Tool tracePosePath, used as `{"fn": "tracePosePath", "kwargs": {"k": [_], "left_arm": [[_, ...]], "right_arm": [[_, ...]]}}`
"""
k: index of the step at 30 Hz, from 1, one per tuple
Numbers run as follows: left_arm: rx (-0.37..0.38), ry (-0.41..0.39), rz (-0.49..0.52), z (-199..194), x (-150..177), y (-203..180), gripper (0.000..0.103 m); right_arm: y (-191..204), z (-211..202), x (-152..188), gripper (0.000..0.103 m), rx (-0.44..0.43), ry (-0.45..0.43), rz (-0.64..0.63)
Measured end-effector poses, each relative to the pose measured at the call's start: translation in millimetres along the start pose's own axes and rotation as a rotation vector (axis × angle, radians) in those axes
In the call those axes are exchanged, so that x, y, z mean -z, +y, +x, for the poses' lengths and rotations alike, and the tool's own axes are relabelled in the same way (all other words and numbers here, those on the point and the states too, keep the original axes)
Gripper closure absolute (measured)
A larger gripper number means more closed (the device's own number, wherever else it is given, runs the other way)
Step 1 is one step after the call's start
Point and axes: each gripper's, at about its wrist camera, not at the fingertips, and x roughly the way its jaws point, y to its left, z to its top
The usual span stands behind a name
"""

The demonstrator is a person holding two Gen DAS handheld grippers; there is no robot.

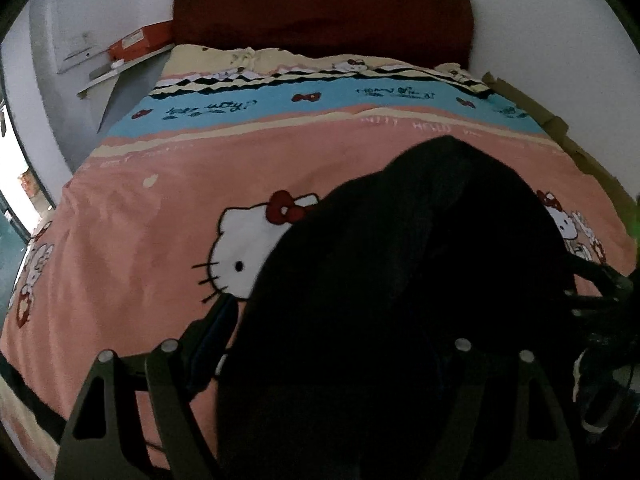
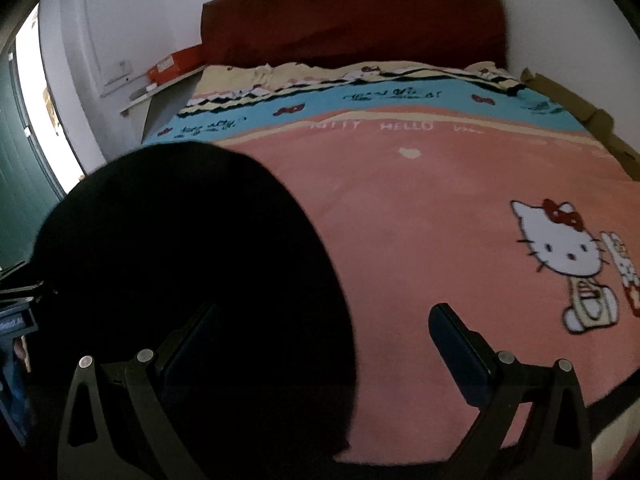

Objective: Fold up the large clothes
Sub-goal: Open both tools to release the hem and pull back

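Note:
A large black garment (image 1: pixel 400 260) fills the lower right of the left wrist view and rises in a dark mound over the pink bed cover (image 1: pixel 132 240). My left gripper (image 1: pixel 332 312) has its jaws wide apart. Its left finger (image 1: pixel 218 320) shows at the cloth's edge, and the cloth hides the right one. In the right wrist view the same garment (image 2: pixel 180 260) covers the lower left. My right gripper (image 2: pixel 324 312) also stands wide, with its left finger (image 2: pixel 192 340) against the black cloth and its right finger (image 2: pixel 452 332) over bare cover. No pinch on the cloth shows.
The bed carries a pink and blue cartoon-cat cover and a dark red headboard (image 1: pixel 320 8). An orange box (image 1: pixel 136 44) sits on a shelf to the left. Brown cardboard (image 2: pixel 580 120) lines the bed's right side. A bright doorway (image 2: pixel 28 80) lies at far left.

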Motion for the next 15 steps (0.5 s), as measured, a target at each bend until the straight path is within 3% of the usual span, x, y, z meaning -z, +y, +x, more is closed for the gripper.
{"fn": "tracePosePath", "kwargs": {"k": [1, 2, 4, 5, 10, 15], "left_arm": [[-0.006, -0.002, 0.008, 3, 1, -2, 0.031], [-0.009, 0.001, 0.010, 5, 2, -3, 0.050], [0.007, 0.026, -0.007, 7, 6, -2, 0.077], [0.011, 0.025, -0.011, 5, 7, -2, 0.083], [0.024, -0.005, 0.012, -32, 14, -3, 0.092], [0.061, -0.037, -0.017, -96, 31, 7, 0.093]], "right_arm": [[1, 6, 0, 0.005, 0.000, 0.005, -0.003], [2, 11, 0, 0.011, 0.000, 0.010, -0.005], [3, 17, 1, 0.046, -0.010, 0.022, -0.010], [4, 18, 2, 0.084, -0.039, 0.029, -0.009], [17, -12, 8, 0.092, -0.071, -0.004, -0.052], [28, -82, 18, 0.094, -0.124, -0.052, -0.095]]}}
